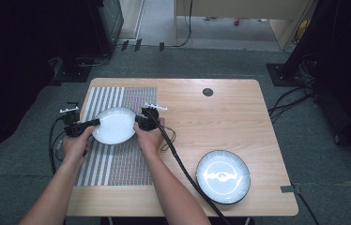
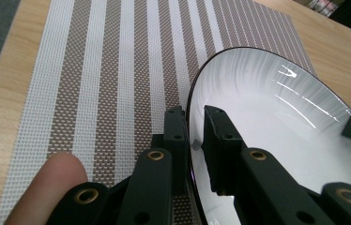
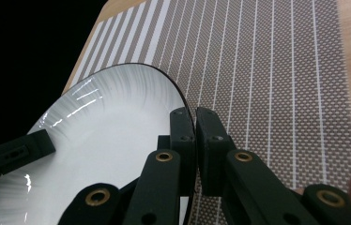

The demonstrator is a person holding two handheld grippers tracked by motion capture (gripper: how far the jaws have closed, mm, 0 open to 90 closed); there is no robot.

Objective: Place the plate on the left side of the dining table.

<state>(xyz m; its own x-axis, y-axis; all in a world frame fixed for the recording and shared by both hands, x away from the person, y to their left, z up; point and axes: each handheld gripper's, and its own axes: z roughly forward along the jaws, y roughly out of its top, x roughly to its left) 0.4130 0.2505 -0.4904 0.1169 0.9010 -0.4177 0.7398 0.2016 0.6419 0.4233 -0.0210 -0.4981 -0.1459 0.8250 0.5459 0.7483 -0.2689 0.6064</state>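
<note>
A white plate [image 1: 114, 125] with a dark rim is held between both grippers over the striped placemat [image 1: 117, 164]. My left gripper [image 1: 96, 123] is shut on the plate's left rim, and my right gripper [image 1: 138, 121] is shut on its right rim. In the left gripper view the jaws of the left gripper [image 2: 194, 123] pinch the thin edge of the plate [image 2: 267, 108], with the placemat [image 2: 108, 79] beneath. The right gripper view has the right gripper [image 3: 195, 123] clamped on the plate [image 3: 103, 122], and the other gripper's jaw sits at the far rim.
A second plate [image 1: 223, 176], white inside with a dark striped rim, lies on the wooden table [image 1: 211, 122] at the front right. A black round cap [image 1: 207, 92] sits near the far edge. The right gripper's cable [image 1: 183, 164] trails across the table toward the front.
</note>
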